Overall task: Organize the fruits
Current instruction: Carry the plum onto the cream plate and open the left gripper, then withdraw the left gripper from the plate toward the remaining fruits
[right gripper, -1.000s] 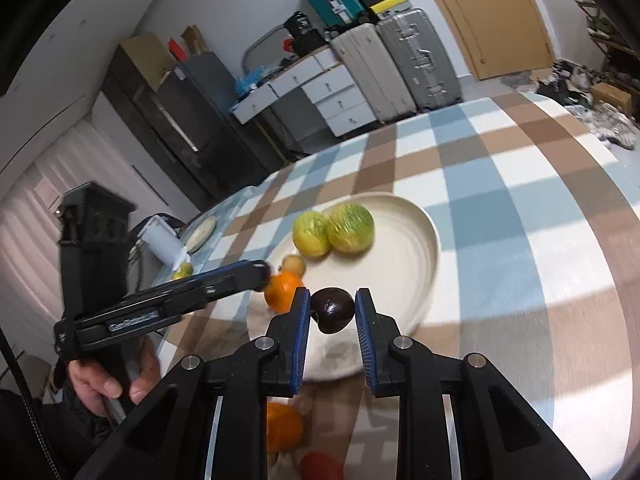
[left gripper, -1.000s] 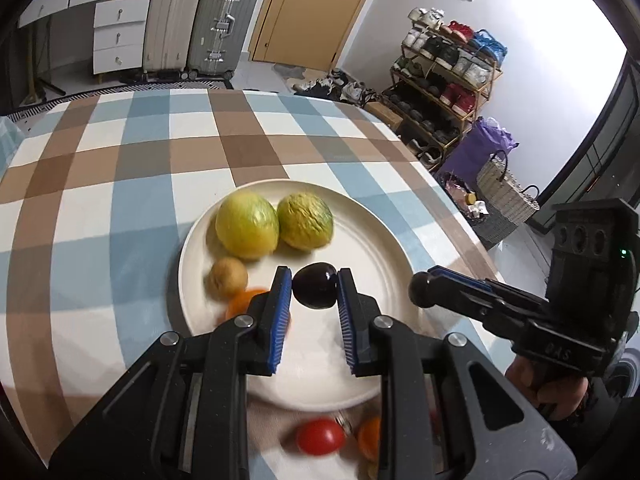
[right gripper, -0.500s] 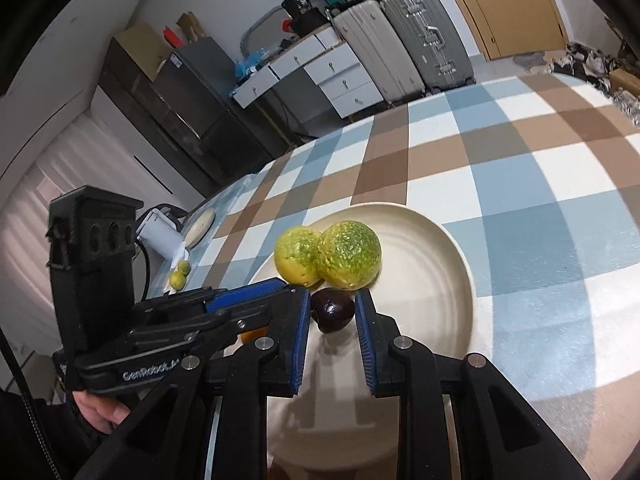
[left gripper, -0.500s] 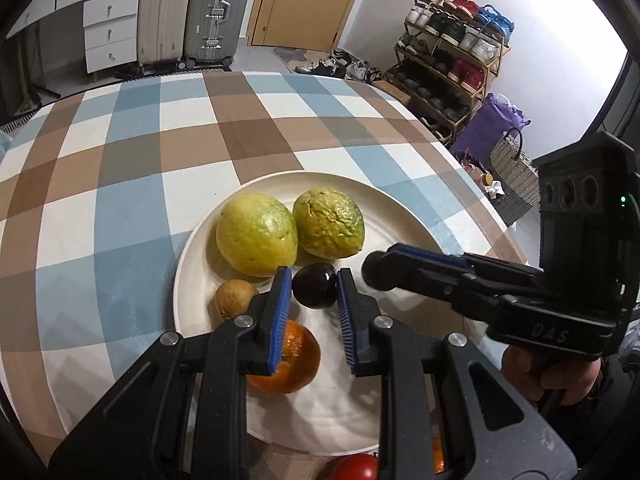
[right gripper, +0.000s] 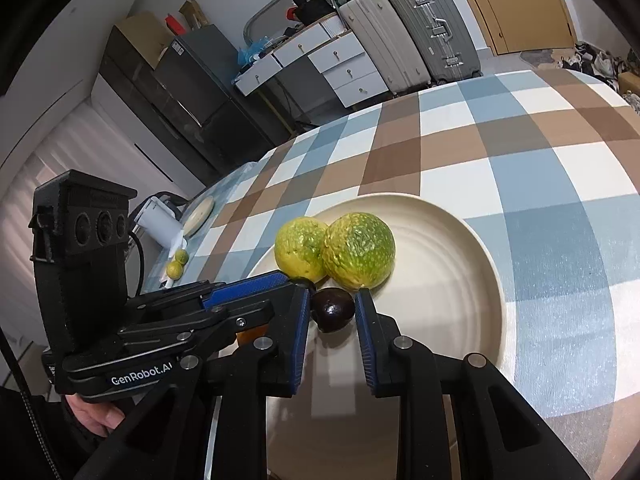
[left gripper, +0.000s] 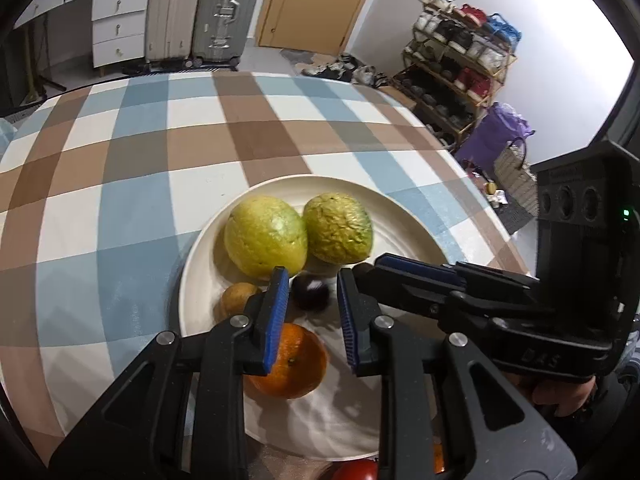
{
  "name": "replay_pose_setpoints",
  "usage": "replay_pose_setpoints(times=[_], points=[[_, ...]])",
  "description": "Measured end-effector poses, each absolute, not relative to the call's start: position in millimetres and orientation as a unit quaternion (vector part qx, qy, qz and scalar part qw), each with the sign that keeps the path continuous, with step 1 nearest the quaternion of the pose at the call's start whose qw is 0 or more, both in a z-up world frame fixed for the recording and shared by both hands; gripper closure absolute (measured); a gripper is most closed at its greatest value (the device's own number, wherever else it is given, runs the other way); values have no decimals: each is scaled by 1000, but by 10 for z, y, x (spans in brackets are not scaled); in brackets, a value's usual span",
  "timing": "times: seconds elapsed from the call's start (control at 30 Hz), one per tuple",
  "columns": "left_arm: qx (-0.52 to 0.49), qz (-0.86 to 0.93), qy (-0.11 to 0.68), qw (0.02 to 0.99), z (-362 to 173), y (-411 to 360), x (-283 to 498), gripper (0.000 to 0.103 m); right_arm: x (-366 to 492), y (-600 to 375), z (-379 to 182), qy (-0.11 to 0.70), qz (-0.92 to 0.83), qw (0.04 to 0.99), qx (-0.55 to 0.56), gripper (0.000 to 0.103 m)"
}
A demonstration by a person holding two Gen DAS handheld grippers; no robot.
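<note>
Quick update from the fruit-sorting job. The checked worktop (left gripper: 120, 200) looks the same as a second ago, and so does the cream plate (left gripper: 404, 236) in the middle of it.

What's changed is me. A second ago both tools were hanging back over the plate's near edge, each pinching a dark fruit. Now I've brought them forward and down, tips almost touching each other right in front of the big fruit.

My left tool (left gripper: 311, 280) has just cracked apart a little. There's a sliver of daylight on either side of what it carried, so I'd call that one let go. My right tool (right gripper: 332, 294) looks like its pads are still hard against its fruit, so it's still gripping.

On the plate, the yellow-green fruit (left gripper: 264, 236) and the green fruit (left gripper: 338, 228) sit side by side, touching. The orange (left gripper: 288, 364) is nearer me, under my left fingers. The brown fruit (left gripper: 238, 298) sits just left of them.

The left dark fruit (left gripper: 310, 292) is blurry, so I reckon it's dropping onto the plate just below the green pair. The right dark fruit (right gripper: 333, 310) is low over the plate, right against the green one.

So that's one delivered and one about to be. A tomato (left gripper: 356, 472) still waits off the plate near me.
</note>
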State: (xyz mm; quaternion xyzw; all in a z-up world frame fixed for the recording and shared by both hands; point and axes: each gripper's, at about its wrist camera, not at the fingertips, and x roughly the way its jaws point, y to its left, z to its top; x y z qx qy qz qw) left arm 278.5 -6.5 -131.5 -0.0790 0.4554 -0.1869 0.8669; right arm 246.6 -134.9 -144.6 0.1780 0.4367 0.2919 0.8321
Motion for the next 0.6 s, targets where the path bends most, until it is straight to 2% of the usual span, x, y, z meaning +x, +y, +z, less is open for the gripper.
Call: replay_pose_setpoints(times=[0.03, 0.1, 0.13, 0.2, 0.27, 0.53, 0.6], points=[[-75, -181, 460, 866, -1319, -69, 2789, 78, 2466, -1343, -1444, 437, 295, 831, 179, 77], [-77, -181, 458, 867, -1305, -60, 2770, 70, 2446, -1373, -1431, 434, 291, 833, 182, 63], [-80, -182, 455, 868, -1283, -48, 2748, 66, 2427, -1412, -1416, 430, 291, 833, 190, 62], [-80, -178, 447, 873, -1231, -36, 2703, 49, 2385, -1474, -1379, 424, 286, 837, 195, 59], [-80, -170, 436, 880, -1159, -15, 2641, 45, 2324, -1548, -1340, 418, 279, 841, 200, 57], [-72, -161, 422, 889, -963, -42, 2334, 43, 2000, -1759, -1198, 406, 252, 854, 207, 48], [-70, -156, 416, 893, -900, -49, 2220, 35, 1897, -1819, -1139, 398, 247, 858, 212, 43]])
